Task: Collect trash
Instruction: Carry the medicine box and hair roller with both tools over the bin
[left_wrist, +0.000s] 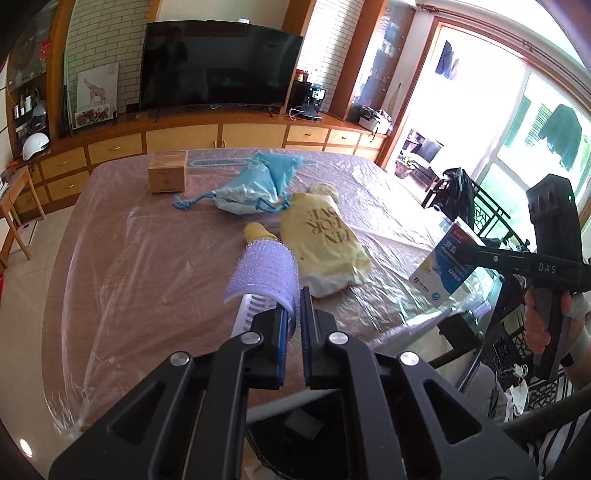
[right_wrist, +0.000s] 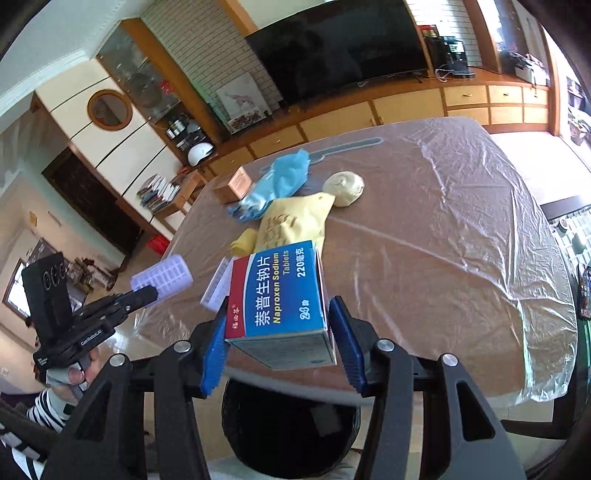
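Note:
My left gripper (left_wrist: 293, 314) is shut on a purple hair roller (left_wrist: 264, 271), held above the plastic-covered table (left_wrist: 147, 258); the roller also shows in the right wrist view (right_wrist: 162, 277). My right gripper (right_wrist: 280, 332) is shut on a blue and red Naproxen tablet box (right_wrist: 279, 295), held over a black bin (right_wrist: 291, 432) at the table's near edge; the box also shows in the left wrist view (left_wrist: 445, 266). On the table lie a yellow bag (left_wrist: 325, 243), a blue drawstring bag (left_wrist: 255, 184), a small brown box (left_wrist: 168, 171) and a crumpled cream wad (right_wrist: 343, 188).
A white slotted plastic piece (right_wrist: 218, 286) lies near the table's front edge. A TV (left_wrist: 218, 70) stands on a long wooden cabinet (left_wrist: 184, 140) behind the table. Dark chairs (left_wrist: 465, 199) stand at the table's right side. A small wooden side table (left_wrist: 14, 206) stands left.

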